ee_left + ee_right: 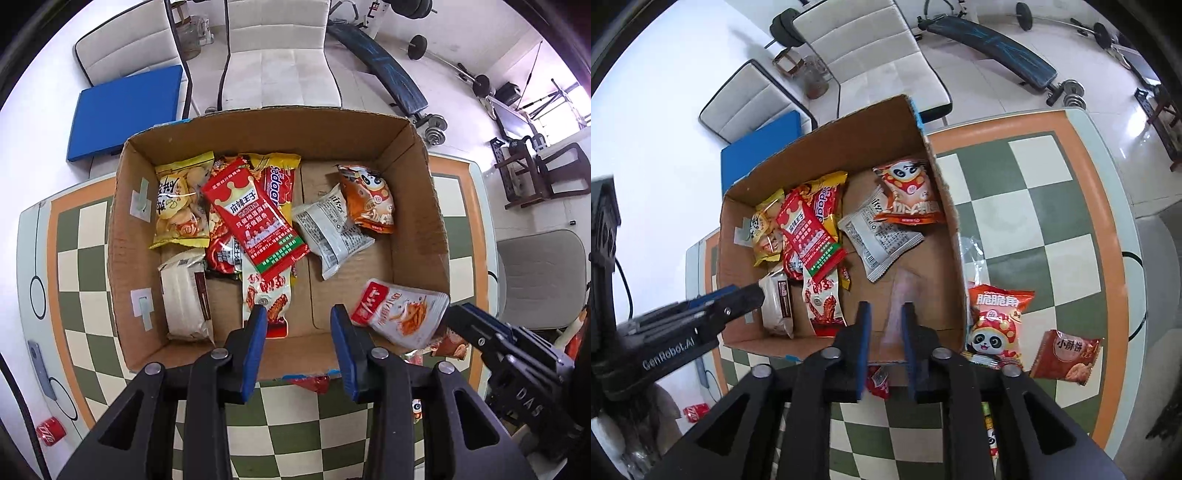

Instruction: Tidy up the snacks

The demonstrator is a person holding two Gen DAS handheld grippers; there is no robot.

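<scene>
A cardboard box (421, 206) holds several snack packets, among them a red crown packet (255, 218), a yellow biscuit packet (181, 203) and an orange panda packet (369, 199). My left gripper (298, 325) is open and empty over the box's near edge. My right gripper (448, 314) is shut on a white and red snack packet (402, 312), held over the box's near right corner. In the right wrist view that packet (899, 314) shows edge-on and blurred between the fingers of my right gripper (885, 314). A panda packet (995, 321) and a brown pastry packet (1067, 356) lie on the table right of the box (955, 236).
The box stands on a green and cream checkered table (1052, 206) with an orange border. White chairs (280, 55) and a blue mat (125, 110) lie beyond it. A red can (50, 435) lies on the floor at the left. A red wrapper (314, 382) peeks out under the box's near edge.
</scene>
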